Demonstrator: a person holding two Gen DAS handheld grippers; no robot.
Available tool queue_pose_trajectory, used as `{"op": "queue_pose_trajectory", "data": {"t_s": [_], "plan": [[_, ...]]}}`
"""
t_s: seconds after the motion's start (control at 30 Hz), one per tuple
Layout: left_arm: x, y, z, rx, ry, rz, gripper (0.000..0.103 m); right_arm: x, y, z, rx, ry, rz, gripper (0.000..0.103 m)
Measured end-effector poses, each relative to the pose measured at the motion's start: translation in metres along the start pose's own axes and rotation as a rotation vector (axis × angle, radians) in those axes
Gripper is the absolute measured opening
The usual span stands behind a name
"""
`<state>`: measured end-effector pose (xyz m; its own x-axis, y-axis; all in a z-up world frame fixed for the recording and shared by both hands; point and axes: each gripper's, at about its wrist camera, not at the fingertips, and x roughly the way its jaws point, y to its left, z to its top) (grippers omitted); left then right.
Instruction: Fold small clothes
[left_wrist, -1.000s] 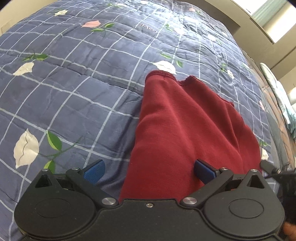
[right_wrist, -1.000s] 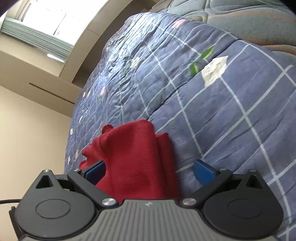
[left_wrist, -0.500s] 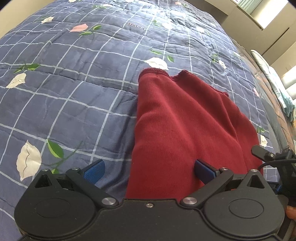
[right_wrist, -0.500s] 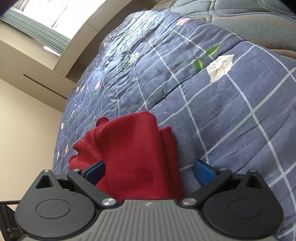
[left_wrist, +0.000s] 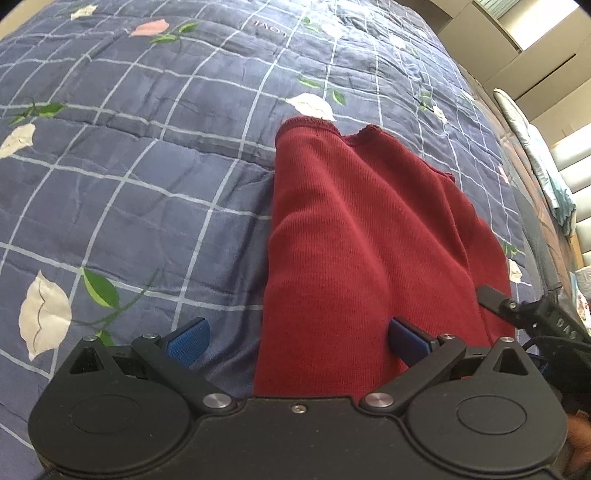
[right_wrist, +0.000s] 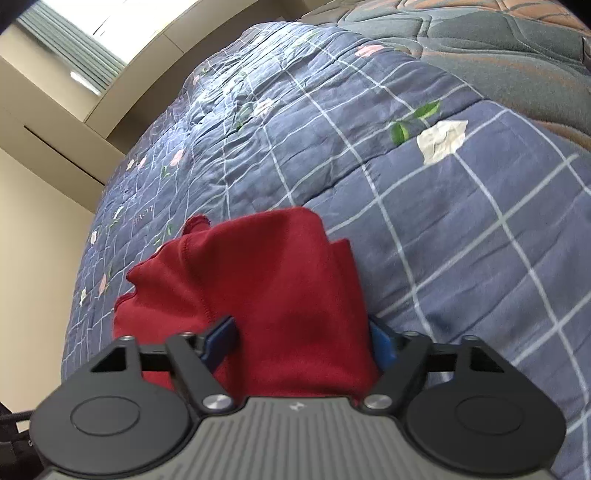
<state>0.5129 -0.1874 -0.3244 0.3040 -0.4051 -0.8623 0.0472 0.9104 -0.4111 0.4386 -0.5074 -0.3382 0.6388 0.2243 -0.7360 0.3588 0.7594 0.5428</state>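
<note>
A dark red knit garment lies flat on the blue checked quilt, partly folded lengthwise. My left gripper hovers at its near end, jaws wide open. The garment's left edge runs between the blue pads, and neither pad presses on it. In the right wrist view the same garment lies between the blue pads of my right gripper. Those jaws are closing in on the cloth's near right corner. One black finger of the right gripper shows at the right edge of the left wrist view.
The quilt with white and pink flowers covers the bed all round the garment. A grey and brown mattress edge runs along the right side. Beige walls and a window lie beyond the bed.
The right gripper's jaws have narrowed from wide open to close around the red cloth, and it has shifted slightly along the bed. The left gripper stays open and has barely moved.
</note>
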Motion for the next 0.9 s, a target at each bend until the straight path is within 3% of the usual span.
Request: {"op": "queue_pose_trajectory", "data": {"t_s": [0.1, 0.43, 0.7, 0.9], "plan": [[0.001, 0.003, 0.001, -0.01, 0.016, -0.016, 0.101, -0.003, 0.001, -0.002, 0.005, -0.011, -0.011, 0.066], [-0.004, -0.003, 0.007, 0.019, 0.049, -0.118, 0.079, -0.011, 0.008, -0.011, 0.004, -0.059, -0.041, 0.045], [-0.006, -0.007, 0.01, 0.076, 0.058, -0.113, 0.072, -0.02, 0.018, -0.018, 0.005, -0.106, -0.066, 0.023], [-0.011, -0.007, 0.013, 0.126, 0.057, -0.124, 0.048, -0.033, 0.034, -0.023, -0.003, -0.145, -0.067, 0.019]]}}
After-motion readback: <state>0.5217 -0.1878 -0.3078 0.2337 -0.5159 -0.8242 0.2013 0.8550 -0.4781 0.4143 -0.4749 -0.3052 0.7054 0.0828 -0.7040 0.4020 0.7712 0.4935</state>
